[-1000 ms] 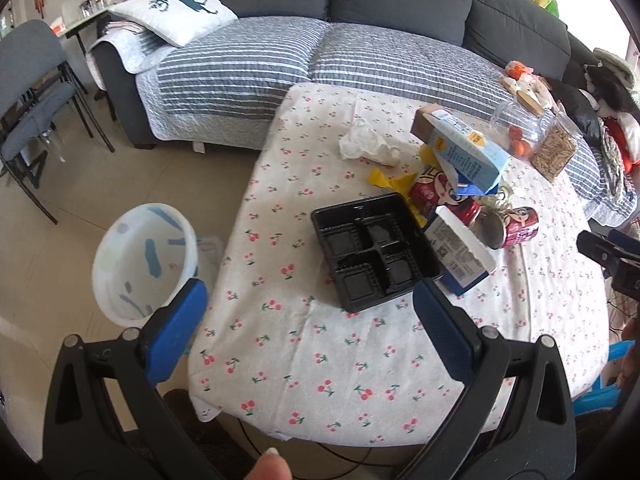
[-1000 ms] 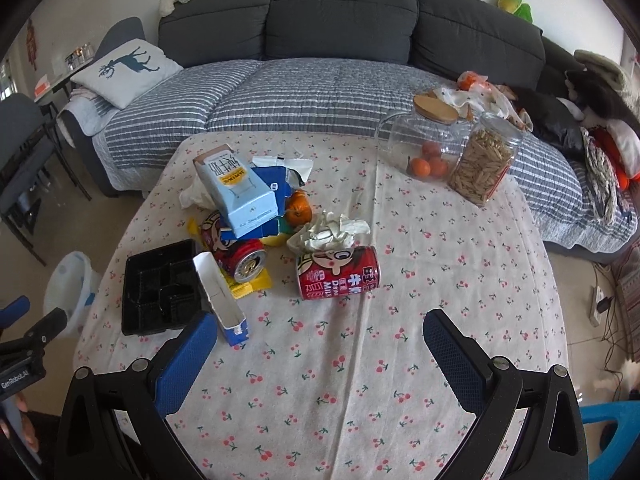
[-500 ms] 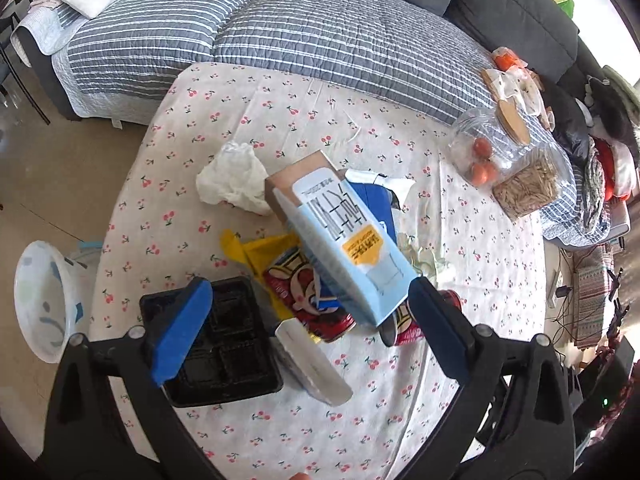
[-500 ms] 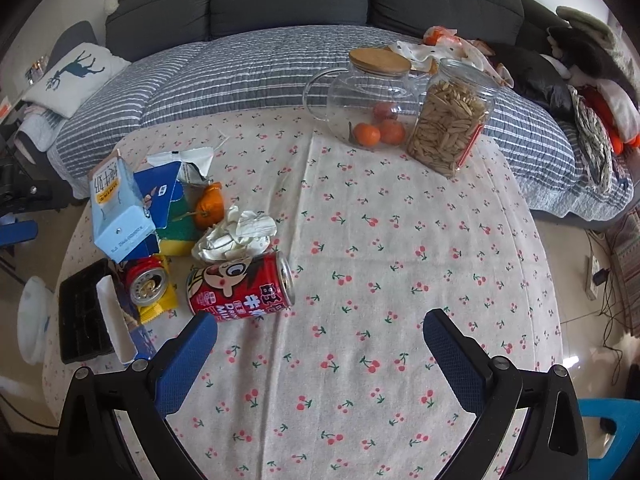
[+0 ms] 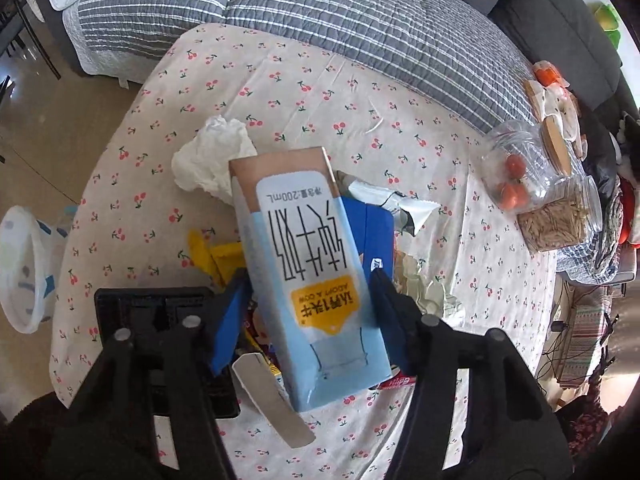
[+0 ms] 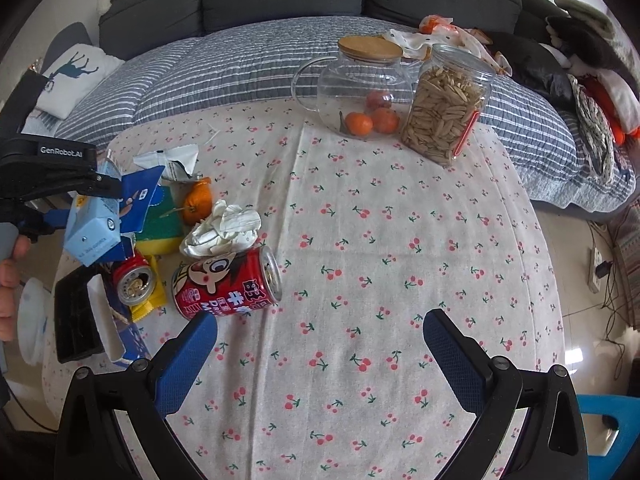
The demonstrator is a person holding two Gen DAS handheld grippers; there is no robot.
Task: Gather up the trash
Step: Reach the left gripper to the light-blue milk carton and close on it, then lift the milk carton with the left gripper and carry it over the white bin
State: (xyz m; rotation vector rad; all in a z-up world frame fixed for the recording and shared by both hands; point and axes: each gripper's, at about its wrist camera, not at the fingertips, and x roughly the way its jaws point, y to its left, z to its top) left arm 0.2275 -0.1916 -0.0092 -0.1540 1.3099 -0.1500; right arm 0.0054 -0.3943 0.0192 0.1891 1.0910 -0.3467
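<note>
Left gripper (image 5: 310, 304) jaws clamped on the blue milk carton (image 5: 308, 276), held above the trash pile on the surface (image 6: 380, 240). Right gripper (image 6: 320, 344) jaws apart, beside red can (image 6: 226, 282).

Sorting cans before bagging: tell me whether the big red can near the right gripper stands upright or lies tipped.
Tipped. The red can lies on its side on the tablecloth, its label facing up and its end rim pointing sideways.

left tool (image 5: 308, 300) gripping milk carton (image 5: 308, 268)
</note>
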